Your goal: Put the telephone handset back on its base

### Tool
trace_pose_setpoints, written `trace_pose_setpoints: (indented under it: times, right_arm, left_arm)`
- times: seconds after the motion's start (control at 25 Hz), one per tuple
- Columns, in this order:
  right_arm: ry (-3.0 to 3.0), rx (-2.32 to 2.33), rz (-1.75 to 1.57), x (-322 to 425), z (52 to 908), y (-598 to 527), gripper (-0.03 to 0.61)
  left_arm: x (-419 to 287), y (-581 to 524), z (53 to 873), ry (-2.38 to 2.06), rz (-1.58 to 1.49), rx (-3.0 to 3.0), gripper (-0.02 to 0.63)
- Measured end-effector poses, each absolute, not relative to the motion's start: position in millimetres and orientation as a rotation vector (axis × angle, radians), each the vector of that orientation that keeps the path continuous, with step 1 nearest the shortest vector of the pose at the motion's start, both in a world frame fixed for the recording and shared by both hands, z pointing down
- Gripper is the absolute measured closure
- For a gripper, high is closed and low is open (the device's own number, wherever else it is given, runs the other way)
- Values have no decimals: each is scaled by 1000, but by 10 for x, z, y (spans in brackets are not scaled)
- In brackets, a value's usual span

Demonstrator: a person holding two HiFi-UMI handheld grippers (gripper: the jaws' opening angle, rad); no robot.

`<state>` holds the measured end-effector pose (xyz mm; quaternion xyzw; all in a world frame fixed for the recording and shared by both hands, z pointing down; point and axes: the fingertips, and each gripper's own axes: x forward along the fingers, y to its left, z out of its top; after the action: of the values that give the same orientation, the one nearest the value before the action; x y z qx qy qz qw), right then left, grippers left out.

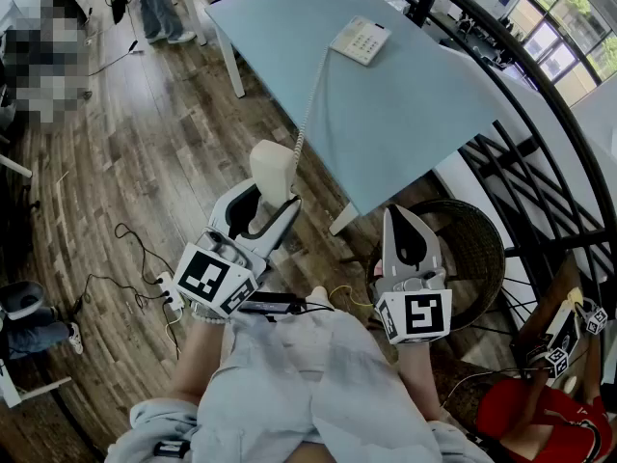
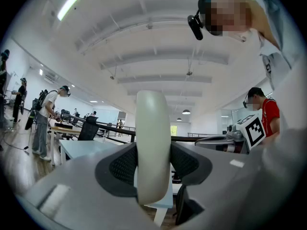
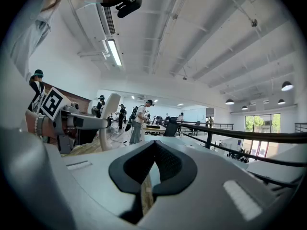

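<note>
Left tongs [image 1: 262, 204] were clamped on the handset [image 1: 273, 169], held over the floor just short of the counter [image 1: 415, 114]. Coiled cord [image 1: 308, 104] ran to the base [image 1: 360, 40] at the counter's far end. Right tongs [image 1: 398, 216] were closed and empty.

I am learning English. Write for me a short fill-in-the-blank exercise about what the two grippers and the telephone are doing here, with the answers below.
1. The left gripper is shut on the ___.
2. A coiled cord runs from that thing up to the base, which stands on the ___.
3. The right gripper is shut and holds ___.

Missing words: handset; table; nothing.
</note>
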<state>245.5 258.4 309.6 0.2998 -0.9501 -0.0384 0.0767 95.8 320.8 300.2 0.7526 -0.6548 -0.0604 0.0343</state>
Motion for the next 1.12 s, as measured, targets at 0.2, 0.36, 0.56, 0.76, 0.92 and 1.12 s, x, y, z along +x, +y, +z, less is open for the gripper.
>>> trace_pose_setpoints:
  times: [0.2, 0.36, 0.56, 0.76, 0.92, 1.12]
  right_arm:
    - [-2846, 899, -113, 2427, 3101, 2557, 581]
    - [-2845, 895, -114, 2398, 3090, 2552, 581]
    - [-2844, 895, -110, 2336, 3101, 2544, 581]
    - [-2850, 918, -95, 2248, 3072, 2552, 580]
    - [-2848, 941, -108, 2187, 3072, 2611, 581]
    - [-2839, 971, -117, 2131, 3092, 2707, 580]
  left_arm:
    - [926, 3181, 3010, -2018, -180, 2311, 400]
    - [903, 3176, 3016, -2016, -173, 2308, 399]
    - [848, 3179, 3035, -2015, -171, 2308, 400]
    - [738, 3209, 3024, -2014, -172, 2315, 400]
    - [656, 3253, 3039, -2009, -178, 2327, 400]
    - [586, 3278, 3060, -1990, -169, 2347, 399]
